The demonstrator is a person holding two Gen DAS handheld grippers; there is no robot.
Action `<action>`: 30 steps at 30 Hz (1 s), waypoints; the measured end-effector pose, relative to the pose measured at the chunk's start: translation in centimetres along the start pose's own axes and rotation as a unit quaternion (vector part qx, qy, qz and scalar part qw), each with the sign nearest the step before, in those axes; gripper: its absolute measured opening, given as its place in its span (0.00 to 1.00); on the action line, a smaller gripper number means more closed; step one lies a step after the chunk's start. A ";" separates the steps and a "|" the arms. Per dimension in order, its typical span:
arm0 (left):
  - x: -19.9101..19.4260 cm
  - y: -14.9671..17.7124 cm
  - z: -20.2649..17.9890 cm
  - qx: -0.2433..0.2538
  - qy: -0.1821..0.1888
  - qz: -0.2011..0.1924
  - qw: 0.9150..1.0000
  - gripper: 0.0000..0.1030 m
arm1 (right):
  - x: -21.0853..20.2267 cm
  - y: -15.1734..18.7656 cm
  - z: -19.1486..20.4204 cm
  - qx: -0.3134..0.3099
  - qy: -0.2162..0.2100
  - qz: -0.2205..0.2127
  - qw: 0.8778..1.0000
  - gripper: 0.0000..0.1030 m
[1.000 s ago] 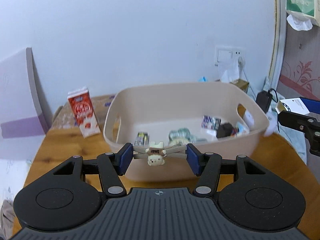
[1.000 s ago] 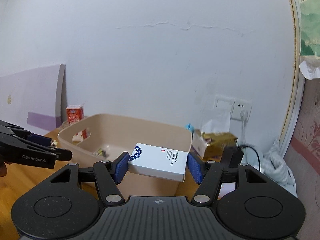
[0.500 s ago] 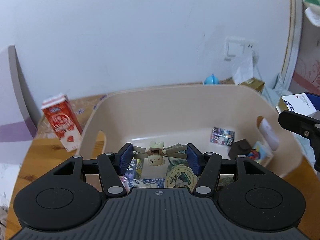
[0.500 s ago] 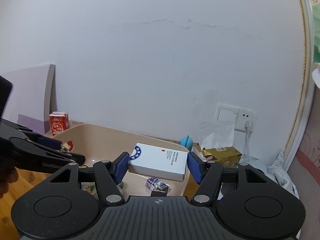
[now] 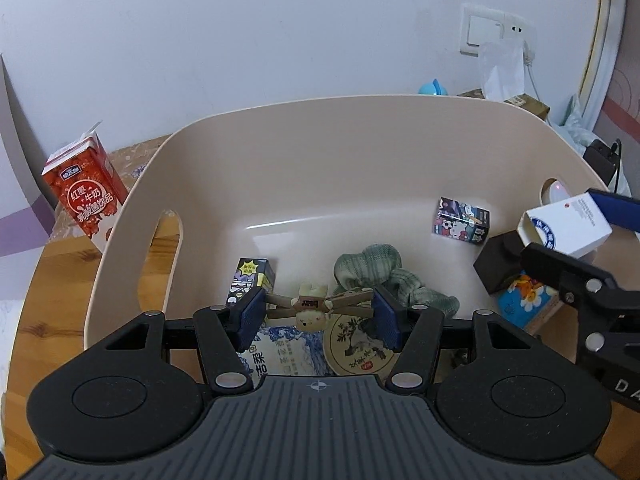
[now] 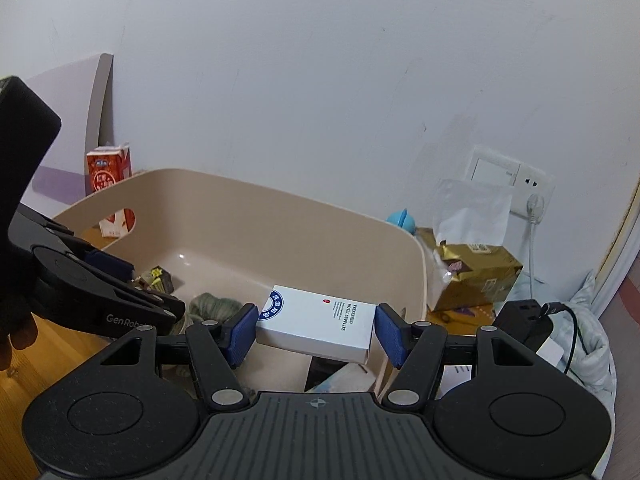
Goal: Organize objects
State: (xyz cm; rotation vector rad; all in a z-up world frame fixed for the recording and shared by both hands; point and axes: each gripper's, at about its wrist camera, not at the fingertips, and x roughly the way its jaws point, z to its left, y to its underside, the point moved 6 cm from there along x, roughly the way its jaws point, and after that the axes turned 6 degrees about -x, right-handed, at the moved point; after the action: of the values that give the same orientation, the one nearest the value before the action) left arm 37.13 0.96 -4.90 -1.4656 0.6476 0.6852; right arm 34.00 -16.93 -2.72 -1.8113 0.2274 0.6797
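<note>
Above the beige plastic bin (image 5: pixel 280 152) on the wooden tabletop (image 5: pixel 60 272), both tools carry one item each, apparently so that the pieces can be dropped in beside what is already gathered there. The left tool (image 5: pixel 316 314) is closed on a small wooden clothespin with a cream bear figure (image 5: pixel 310 308), pinching its ends between the blue pads (image 5: pixel 252 314), and it hangs over the bin's near part, tilted downward toward the green knitted cloth (image 5: pixel 376 272) and the round printed tin lid (image 5: pixel 356 344). The right tool (image 6: pixel 316 334) grips a flat white cardboard box with a blue round emblem (image 6: pixel 320 322) by its short ends, held nearly level over the bin's right rim (partly outside it, seemingly). A red milk carton (image 5: pixel 86 196) stands outside the bin, probably awaiting sorting.
</note>
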 end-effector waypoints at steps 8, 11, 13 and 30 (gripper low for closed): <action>-2.4 0.0 0.3 -0.007 -0.010 -0.014 1.000 0.80 | -1.7 -0.2 -0.6 0.015 0.004 -0.011 1.000 0.79; -3.9 0.1 0.5 -0.012 -0.013 -0.028 0.999 0.83 | -3.1 -0.1 -1.1 0.031 0.007 -0.018 0.999 0.88; -4.9 0.3 0.6 -0.015 -0.015 -0.037 0.999 0.85 | -4.2 0.0 -1.6 0.043 0.008 -0.023 0.999 0.93; -13.7 4.6 1.5 -0.028 -0.024 -0.102 0.994 0.86 | -13.3 1.9 -1.9 0.089 0.000 -0.062 0.994 1.00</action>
State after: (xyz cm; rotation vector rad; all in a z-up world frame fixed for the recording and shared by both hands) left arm 24.59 2.10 2.43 -1.5389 0.4364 0.5811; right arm 22.95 -21.64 3.47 -1.6407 0.1675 0.5544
